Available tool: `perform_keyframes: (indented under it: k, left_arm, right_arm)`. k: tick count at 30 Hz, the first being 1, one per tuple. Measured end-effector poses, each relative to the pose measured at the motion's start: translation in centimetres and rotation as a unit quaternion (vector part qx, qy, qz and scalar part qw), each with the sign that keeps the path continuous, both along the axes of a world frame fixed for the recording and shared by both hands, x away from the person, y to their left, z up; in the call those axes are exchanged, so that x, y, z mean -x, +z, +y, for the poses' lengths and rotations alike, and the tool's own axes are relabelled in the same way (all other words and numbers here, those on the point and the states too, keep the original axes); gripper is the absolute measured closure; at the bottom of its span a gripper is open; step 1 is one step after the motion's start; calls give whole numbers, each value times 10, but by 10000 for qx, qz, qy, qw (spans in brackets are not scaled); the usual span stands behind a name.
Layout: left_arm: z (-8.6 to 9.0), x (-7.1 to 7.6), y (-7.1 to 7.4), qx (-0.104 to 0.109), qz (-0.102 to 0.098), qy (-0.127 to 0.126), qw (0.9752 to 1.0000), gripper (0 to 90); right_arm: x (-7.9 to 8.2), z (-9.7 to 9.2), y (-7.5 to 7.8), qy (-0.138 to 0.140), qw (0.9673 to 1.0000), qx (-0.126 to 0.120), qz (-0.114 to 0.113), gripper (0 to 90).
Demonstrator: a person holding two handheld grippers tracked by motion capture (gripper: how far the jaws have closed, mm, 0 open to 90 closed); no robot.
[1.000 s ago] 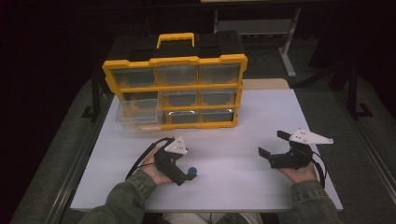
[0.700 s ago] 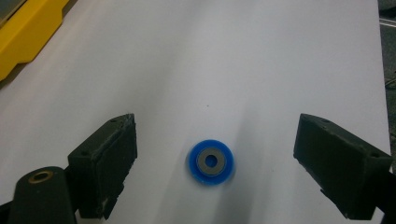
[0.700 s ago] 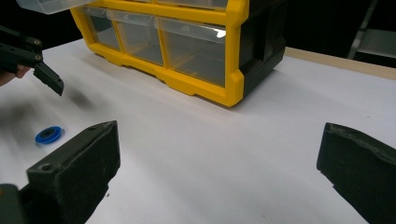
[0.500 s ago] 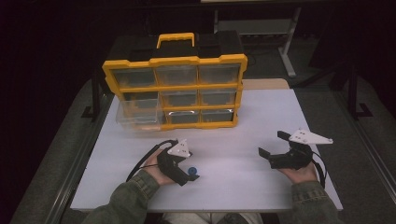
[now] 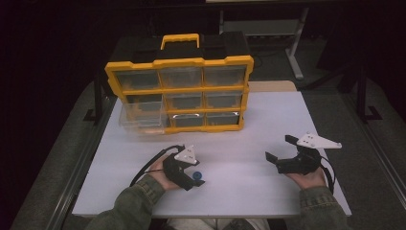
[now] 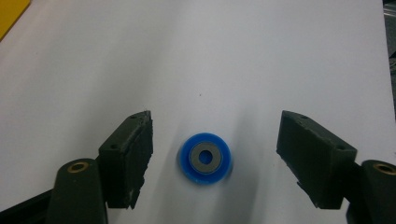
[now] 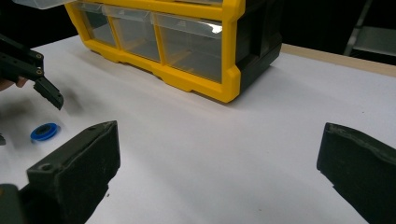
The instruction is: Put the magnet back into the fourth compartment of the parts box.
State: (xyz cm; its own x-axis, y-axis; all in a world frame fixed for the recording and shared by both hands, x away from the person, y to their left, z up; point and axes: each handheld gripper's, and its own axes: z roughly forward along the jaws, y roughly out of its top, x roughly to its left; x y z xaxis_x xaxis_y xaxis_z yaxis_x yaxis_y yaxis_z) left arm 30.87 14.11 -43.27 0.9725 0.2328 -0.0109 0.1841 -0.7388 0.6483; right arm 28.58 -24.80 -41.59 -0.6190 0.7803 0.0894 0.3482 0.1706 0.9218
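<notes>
Seen from the high view, a person seated at a white tabletop [image 5: 239, 143] holds the left claw [image 5: 195, 179] low over a small blue wheel [image 5: 196, 176], while the right claw [image 5: 277, 148] hovers well apart at the right, its jaws spread on nothing. A yellow-and-black drawer organizer [image 5: 179, 91] stands at the far side, one clear drawer [image 5: 139, 116] at its lower left pulled out. In the left gripper view, the blue wheel [image 6: 205, 157], with its grey metal hub, lies flat on the tabletop between the two black pads [image 6: 128, 161]; the jaws have just been closing but neither pad touches it. In the right gripper view, the jaws stand wide over bare tabletop, the wheel [image 7: 45, 131] far off at left beneath the left claw [image 7: 28, 126].
</notes>
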Motion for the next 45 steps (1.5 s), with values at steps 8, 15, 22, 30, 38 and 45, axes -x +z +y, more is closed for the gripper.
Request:
perform_keyframes:
  k: [8, 15, 22, 30, 38, 45]
  left_arm:
    - [0, -1, -3, -129, 46, -77, 9999, 343]
    - [0, -1, -5, -158, 30, -79, 9998, 421]
    - [1, -2, -7, -163, 69, -49, 9998, 463]
    - [2, -3, -7, -202, 18, -38, 9998, 519]
    - [0, -2, -9, -274, -21, 5, 9996, 573]
    - [0, -3, -10, -273, 3, 38, 9996, 616]
  right_arm:
    - [0, 0, 0, 9, 10000, 5, 2, 0]
    - [0, 0, 0, 18, 10000, 5, 9, 0]
    - [0, 0, 0, 23, 10000, 6, 14, 0]
    - [0, 0, 0, 23, 10000, 8, 25, 0]
    - [0, -1, 0, 23, 10000, 12, 11, 0]
    - [0, -1, -1, 21, 10000, 24, 34, 0]
